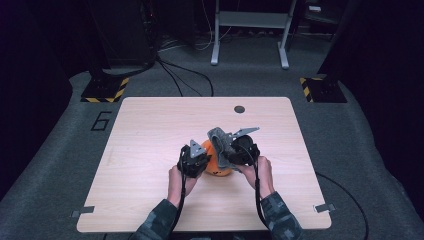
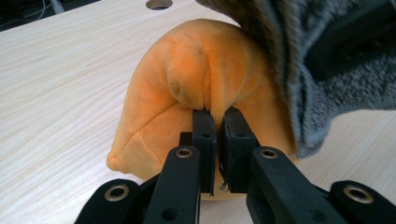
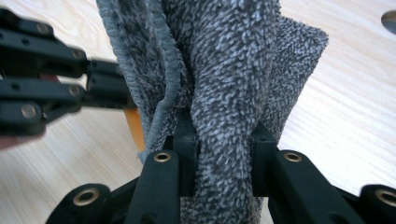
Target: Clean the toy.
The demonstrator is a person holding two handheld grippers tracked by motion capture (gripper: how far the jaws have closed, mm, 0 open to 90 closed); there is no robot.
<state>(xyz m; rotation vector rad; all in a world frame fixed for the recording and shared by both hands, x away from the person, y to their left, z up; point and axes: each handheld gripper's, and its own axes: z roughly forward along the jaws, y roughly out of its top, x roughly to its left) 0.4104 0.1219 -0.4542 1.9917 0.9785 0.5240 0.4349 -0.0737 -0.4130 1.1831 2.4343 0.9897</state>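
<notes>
Worktop (image 1: 150, 150): pale wood-grain board, square with rounded corners, set on grey carpeted floor (image 1: 55, 165). Small round dark hole (image 1: 239, 109) near the far edge, right of centre. One metal clip (image 1: 82, 212) on the near left edge, another clip (image 1: 325, 207) on the near right edge. An orange plush toy (image 2: 187, 93) lies directly on the board, a little right of centre toward the near side. A dark "6" (image 1: 101, 121) is marked on the carpet just off the far left corner.

Black tool (image 2: 215, 140) jaws, brass-ringed screws; camouflage sleeves (image 1: 280, 220); black cables.
</notes>
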